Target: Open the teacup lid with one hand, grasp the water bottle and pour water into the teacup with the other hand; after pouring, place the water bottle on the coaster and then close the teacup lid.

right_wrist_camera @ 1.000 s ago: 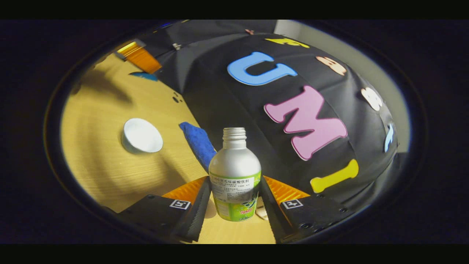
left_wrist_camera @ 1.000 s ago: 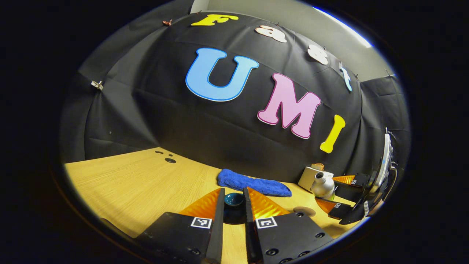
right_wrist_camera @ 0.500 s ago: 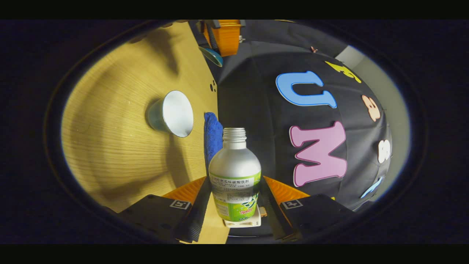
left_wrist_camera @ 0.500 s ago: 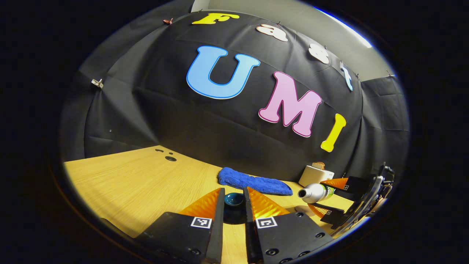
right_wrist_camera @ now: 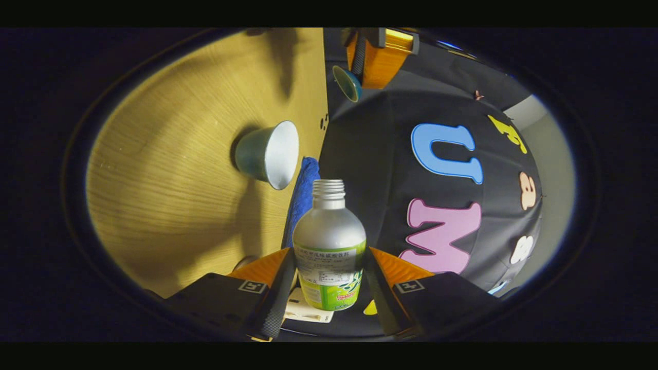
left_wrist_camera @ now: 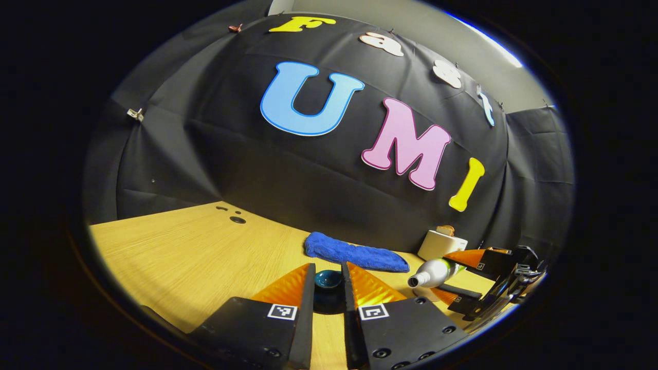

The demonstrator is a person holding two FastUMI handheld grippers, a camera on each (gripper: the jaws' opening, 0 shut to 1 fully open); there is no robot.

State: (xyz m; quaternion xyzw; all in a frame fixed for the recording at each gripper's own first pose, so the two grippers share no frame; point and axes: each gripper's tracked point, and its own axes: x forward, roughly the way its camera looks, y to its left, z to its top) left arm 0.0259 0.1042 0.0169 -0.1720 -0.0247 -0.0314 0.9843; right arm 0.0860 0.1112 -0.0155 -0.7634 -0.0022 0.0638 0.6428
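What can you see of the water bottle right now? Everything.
The water bottle looks like silver metal, with a rounded shoulder, a short threaded neck and a green and white label around its lower body. It has no cap and the mouth is open. The right gripper is shut on the labelled part, one finger on each side. In the left gripper view the bottle lies nearly horizontal above the table, mouth tipped slightly down.
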